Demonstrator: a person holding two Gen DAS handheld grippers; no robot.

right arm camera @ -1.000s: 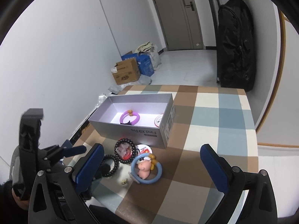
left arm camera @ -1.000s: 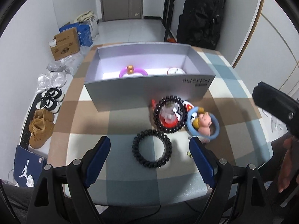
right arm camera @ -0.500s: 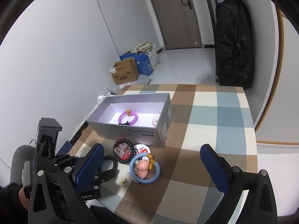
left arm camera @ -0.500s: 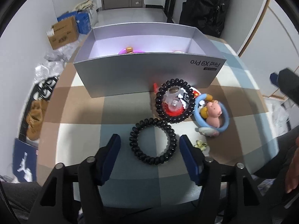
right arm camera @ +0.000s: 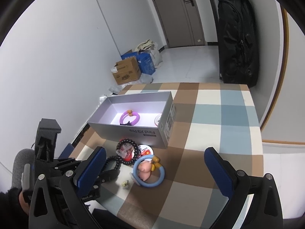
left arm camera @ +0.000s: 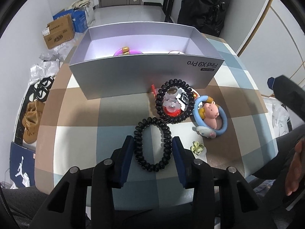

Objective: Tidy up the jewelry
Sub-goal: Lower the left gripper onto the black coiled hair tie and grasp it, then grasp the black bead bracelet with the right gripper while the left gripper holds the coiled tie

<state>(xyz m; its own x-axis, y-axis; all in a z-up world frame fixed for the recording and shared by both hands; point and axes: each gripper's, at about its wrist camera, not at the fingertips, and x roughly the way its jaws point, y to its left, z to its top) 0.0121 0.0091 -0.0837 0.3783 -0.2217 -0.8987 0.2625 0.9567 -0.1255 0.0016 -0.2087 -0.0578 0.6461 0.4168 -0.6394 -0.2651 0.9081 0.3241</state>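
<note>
A black spiral band (left arm camera: 152,167) lies on the checked tablecloth, squeezed into an oval. My left gripper (left arm camera: 153,140) is closing on it, and both blue pads press its sides. Just beyond it, a black beaded bracelet (left arm camera: 159,103) lies around a red and white badge (left arm camera: 172,105). To their right are a blue ring with a pink pig (left arm camera: 209,114) and a small green flower (left arm camera: 198,146). The open silver box (left arm camera: 144,76) behind holds a purple ring (left arm camera: 127,52). My right gripper (right arm camera: 154,149) hovers open above the pig ring (right arm camera: 148,169), with nothing between its fingers.
The table's near edge runs just below the left gripper. On the floor to the left are cardboard boxes (left arm camera: 59,31), shoes (left arm camera: 31,120) and plastic bags. A black bag (right arm camera: 238,38) stands by the far wall. A person's hand (left arm camera: 294,169) shows at the right.
My left gripper has dropped toward the black spiral band and narrowed from wide open until its pads squeeze the band, which has gone from round to oval. The right gripper has stayed in place.
</note>
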